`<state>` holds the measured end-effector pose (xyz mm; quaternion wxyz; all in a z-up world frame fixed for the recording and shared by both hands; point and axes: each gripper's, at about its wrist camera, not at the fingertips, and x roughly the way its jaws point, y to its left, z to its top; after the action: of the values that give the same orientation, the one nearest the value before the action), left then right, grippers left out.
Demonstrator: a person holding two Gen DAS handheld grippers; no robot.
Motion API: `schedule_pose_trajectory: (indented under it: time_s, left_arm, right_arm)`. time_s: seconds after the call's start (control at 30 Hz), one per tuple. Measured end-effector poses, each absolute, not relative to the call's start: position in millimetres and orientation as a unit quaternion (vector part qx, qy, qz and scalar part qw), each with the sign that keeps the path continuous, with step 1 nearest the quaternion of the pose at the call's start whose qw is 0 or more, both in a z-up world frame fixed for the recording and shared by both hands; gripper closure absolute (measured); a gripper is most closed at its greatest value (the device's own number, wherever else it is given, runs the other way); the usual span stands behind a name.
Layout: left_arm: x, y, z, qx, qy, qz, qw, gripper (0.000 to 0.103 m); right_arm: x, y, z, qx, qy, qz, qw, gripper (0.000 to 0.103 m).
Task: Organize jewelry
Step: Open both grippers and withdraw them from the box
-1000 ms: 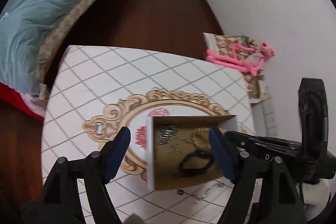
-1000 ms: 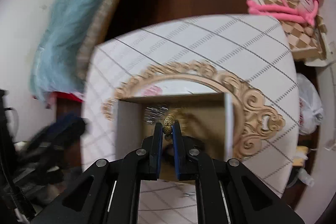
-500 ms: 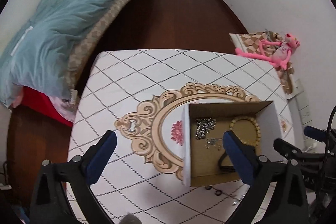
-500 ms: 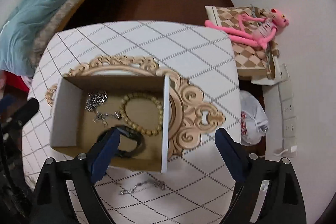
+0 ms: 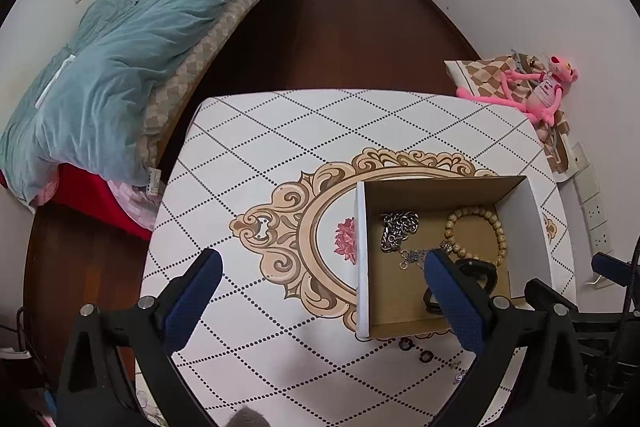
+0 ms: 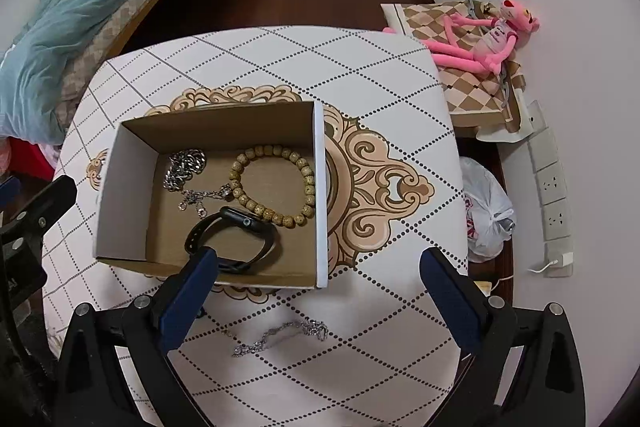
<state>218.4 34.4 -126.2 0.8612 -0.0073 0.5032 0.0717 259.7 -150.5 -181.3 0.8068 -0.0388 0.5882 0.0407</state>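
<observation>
An open cardboard box (image 6: 120, 187) (image 5: 362, 247) stands on the patterned table. In it lie a tan bead bracelet (image 6: 272, 183) (image 5: 496, 227), a black wristband (image 6: 232, 243) (image 5: 476, 271), a silver chain (image 6: 184, 167) (image 5: 396, 227) and a thin silver necklace (image 6: 200, 197). A silver chain (image 6: 280, 337) lies loose on the table in front of the box. Two small dark rings (image 5: 414, 351) lie by the box's near edge. My right gripper (image 6: 318, 303) is open and empty, above the loose chain. My left gripper (image 5: 320, 295) is open and empty, left of the box.
The table (image 5: 280, 147) has a white diamond pattern with a gold ornament. A bed with a teal duvet (image 5: 120, 59) is at the left. A pink plush toy (image 6: 480, 39) lies on a checked cushion at the right. A white plastic bag (image 6: 484, 211) sits on the floor.
My right gripper let go of the bead bracelet in the box, opened wide and drew back above the table. My left gripper also drew back and up, to the left.
</observation>
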Motion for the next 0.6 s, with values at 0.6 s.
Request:
schedule_pose_trajectory:
  time_s: [0.6]
  left_arm:
    - [152.3, 33.8, -74.0, -0.016, 0.468, 0.065, 0.881, 0.000]
  right_arm:
    - [193.2, -149.1, -99.7, -0.047, 0.514, 0.041, 0.856, 0.001]
